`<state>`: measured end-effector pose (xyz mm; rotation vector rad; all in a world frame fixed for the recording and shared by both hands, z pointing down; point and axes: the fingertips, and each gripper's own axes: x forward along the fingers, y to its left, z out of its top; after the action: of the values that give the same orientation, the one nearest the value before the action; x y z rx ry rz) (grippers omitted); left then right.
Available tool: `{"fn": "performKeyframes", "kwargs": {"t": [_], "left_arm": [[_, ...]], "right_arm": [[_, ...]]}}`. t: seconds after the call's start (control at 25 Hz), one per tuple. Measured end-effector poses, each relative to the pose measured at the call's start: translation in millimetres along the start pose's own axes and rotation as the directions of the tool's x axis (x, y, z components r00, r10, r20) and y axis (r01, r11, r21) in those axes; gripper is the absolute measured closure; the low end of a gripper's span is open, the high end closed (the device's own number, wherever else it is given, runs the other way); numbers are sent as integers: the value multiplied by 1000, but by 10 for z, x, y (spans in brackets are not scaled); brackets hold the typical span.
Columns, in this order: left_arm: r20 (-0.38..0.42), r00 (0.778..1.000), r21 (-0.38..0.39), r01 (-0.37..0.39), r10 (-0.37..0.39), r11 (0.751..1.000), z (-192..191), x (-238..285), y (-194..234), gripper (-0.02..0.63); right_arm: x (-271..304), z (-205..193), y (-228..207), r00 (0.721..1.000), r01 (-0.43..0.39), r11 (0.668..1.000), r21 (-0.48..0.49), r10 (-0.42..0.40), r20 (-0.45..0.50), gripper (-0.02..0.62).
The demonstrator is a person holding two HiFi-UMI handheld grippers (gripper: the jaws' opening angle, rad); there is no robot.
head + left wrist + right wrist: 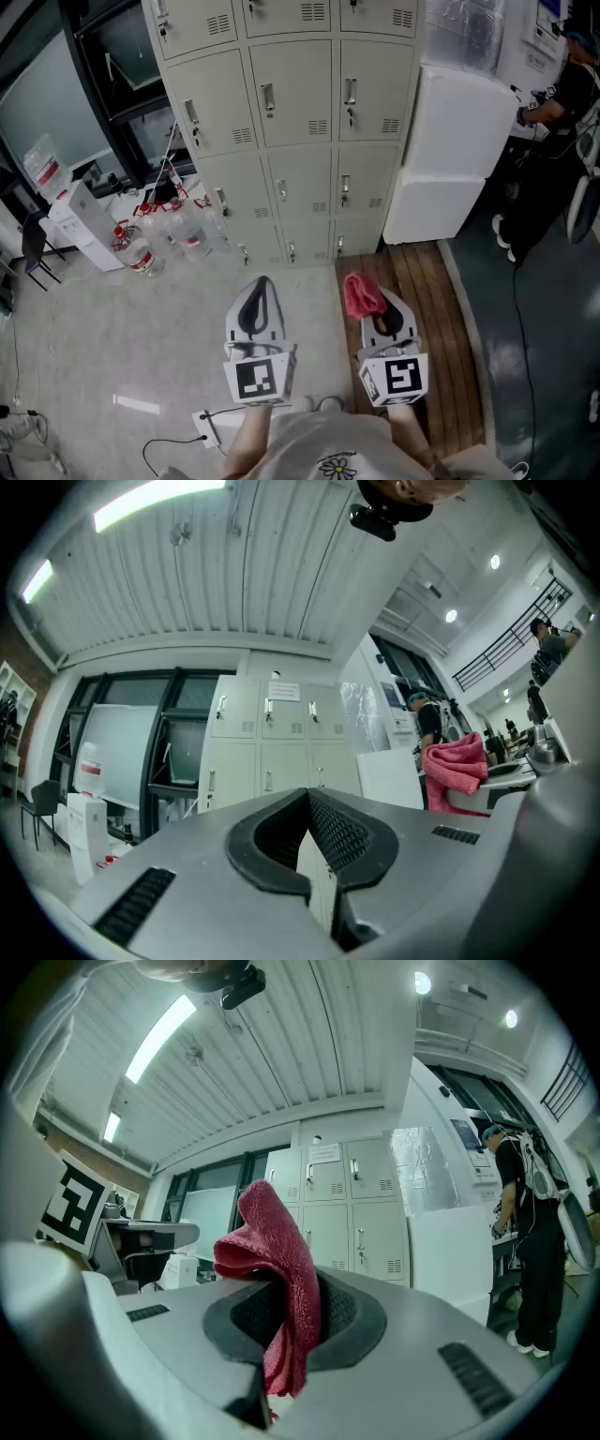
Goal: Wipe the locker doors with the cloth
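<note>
A bank of cream locker doors (291,122) stands ahead of me, also seen far off as lockers (267,747) in the left gripper view and lockers (352,1213) in the right gripper view. My right gripper (367,302) is shut on a red cloth (361,294), which sticks up from its jaws as a folded cloth (277,1279). My left gripper (262,283) is shut with nothing in it, its pads (323,832) meeting. Both grippers are held low, well short of the lockers.
White blocks (450,150) stand right of the lockers. Water bottles (155,244) and a white dispenser (80,225) sit at the left. A wooden strip (422,337) runs under my right side. A person (553,141) stands at the far right.
</note>
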<state>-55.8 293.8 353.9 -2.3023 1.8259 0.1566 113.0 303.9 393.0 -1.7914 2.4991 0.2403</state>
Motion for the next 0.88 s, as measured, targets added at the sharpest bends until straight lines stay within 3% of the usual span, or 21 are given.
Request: {"fn": "performKeyframes", "kwargs": {"t": [0.56, 0.88], "left_arm": [[-39, 998, -28, -56, 55, 998, -345, 0, -20, 589], [15, 1000, -24, -2, 2, 1000, -399, 590, -31, 589]], "right_arm": [[16, -336, 76, 991, -126, 991, 46, 128, -48, 569], [398, -440, -94, 994, -105, 994, -1, 105, -38, 569]]}}
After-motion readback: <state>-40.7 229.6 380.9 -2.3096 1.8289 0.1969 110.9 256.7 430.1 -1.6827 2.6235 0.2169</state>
